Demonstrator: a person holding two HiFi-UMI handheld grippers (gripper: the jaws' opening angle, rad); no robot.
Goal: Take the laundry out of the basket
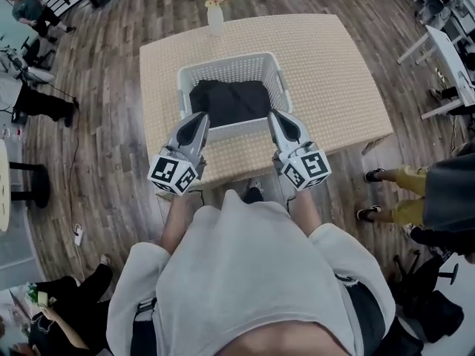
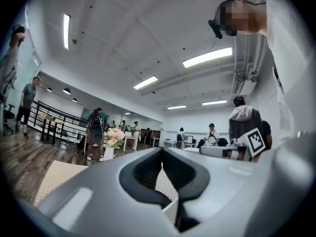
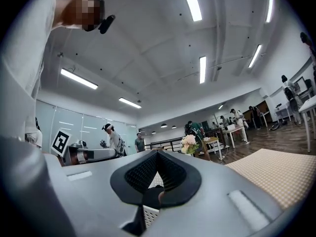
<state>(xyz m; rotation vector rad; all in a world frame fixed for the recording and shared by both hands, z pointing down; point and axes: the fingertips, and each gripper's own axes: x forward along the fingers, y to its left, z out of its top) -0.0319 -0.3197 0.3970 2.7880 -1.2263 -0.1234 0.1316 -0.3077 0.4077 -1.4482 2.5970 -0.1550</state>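
Laundry (image 1: 228, 101) is lying dark and bunched inside the basket (image 1: 231, 67), which is sitting on the tabletop (image 1: 334, 87). I am holding the left tongs (image 1: 202, 117) at the basket's near-left corner and the right tongs (image 1: 273, 115) at its near-right corner, both pressed fully together and gripping nothing. To do this well, I am planning on spreading one pair wide, dipping it over the basket's near rim, pinching a thick fold mid-cloth, and lifting straight up clear of the basket's walls.

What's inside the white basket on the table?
Black laundry lies inside the white basket, covering its bottom. Anything beneath the laundry is hidden.
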